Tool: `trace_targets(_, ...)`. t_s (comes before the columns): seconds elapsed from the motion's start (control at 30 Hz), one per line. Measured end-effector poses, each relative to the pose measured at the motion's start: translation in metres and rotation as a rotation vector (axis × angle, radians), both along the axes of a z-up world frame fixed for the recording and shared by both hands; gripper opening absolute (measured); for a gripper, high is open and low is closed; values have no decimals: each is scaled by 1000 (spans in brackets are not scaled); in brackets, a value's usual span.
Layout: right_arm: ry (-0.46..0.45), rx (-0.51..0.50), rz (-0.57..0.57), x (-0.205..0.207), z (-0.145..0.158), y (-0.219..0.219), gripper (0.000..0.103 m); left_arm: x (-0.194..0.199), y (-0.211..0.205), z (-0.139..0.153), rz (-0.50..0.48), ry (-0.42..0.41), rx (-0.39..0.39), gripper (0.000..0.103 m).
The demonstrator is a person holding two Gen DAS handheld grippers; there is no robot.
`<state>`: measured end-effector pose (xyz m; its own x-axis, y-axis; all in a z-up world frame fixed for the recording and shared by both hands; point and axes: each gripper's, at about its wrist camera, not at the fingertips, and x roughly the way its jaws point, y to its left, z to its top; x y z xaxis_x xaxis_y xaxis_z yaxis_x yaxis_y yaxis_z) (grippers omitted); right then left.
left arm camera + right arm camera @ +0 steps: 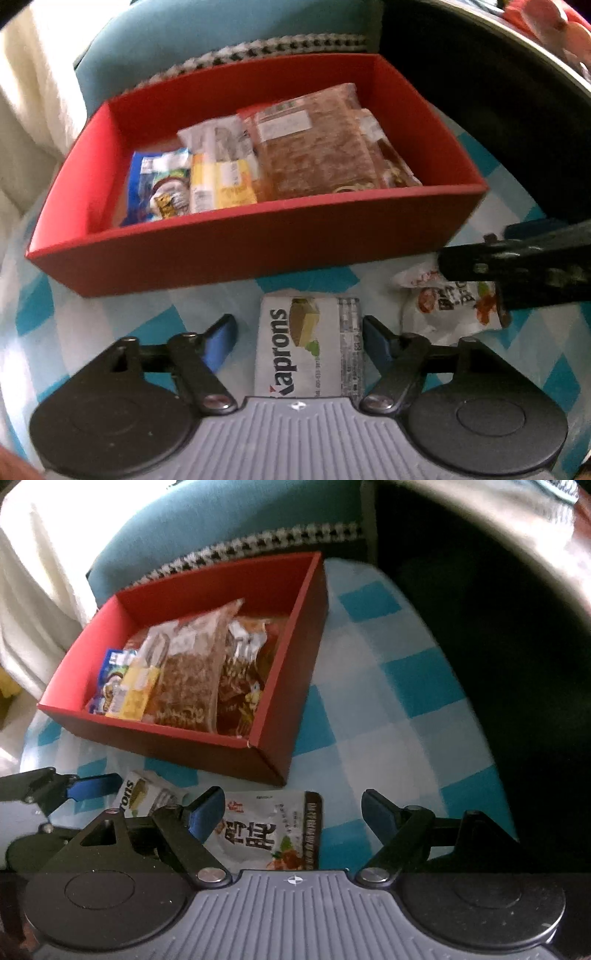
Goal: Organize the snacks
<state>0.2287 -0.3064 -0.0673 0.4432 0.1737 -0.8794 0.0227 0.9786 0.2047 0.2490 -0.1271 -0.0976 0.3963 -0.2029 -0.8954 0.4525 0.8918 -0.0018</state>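
L gripper [297,332] open astride white pkt [308,347]; R gripper [293,812] open over pouch [266,834], near box edge [258,760].

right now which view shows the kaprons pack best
The left wrist view: the Kaprons pack lies flat on the checked cloth, between the open left claw's fingers, its print readable. In the right wrist view the right claw's linkage hides much of it.

Left claw [297,332] open, angled down, right claw [293,812] open, angled down

Bare checked cloth [388,709] right of the red box [177,744]; box nearly full of packets [314,155].
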Motion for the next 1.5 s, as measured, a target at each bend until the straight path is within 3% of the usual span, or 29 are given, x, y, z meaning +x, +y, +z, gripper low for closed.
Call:
trace_targets(0.03, 9, 0, 6, 1, -3, 2, 86, -2, 0, 1, -6, -2, 5, 52)
trace_targets(0.17, 18, -1, 62, -6, -3, 17, 86, -3, 11, 3, 4, 16, 10, 52)
trace_targets(0.3, 41, 62, 112, -26, 2, 30, 85, -7, 26, 3, 21, 25, 49, 52)
trace_targets(0.43, 101, 128, 248, -59, 8, 50, 85, -11, 44, 3, 31, 55, 60, 51)
trace_targets(0.6, -3, -165, 320, -73, 22, 75, 86, -10, 54, 3, 44, 75, 45, 51)
trace_targets(0.7, 0, -150, 344, -56, 16, 84, 86, -7, 51, 4, 48, 76, 46, 51)
trace_targets(0.8, 6, -219, 399, -40, 4, 98, 86, -7, 51, 3, 44, 77, 45, 52)
trace_targets(1.0, 12, -252, 463, -31, -7, 112, 83, -9, 51, 5, 52, 85, 38, 52)
trace_targets(1.07, 21, -285, 465, -32, -13, 116, 76, -9, 51, 4, 52, 81, 50, 52)
trace_targets(1.13, 25, -243, 448, -33, -11, 111, 66, -9, 50, 5, 49, 74, 55, 52)
trace_targets(1.5, -20, -177, 360, -37, 7, 92, 62, -14, 46, 9, 33, 45, 66, 51)
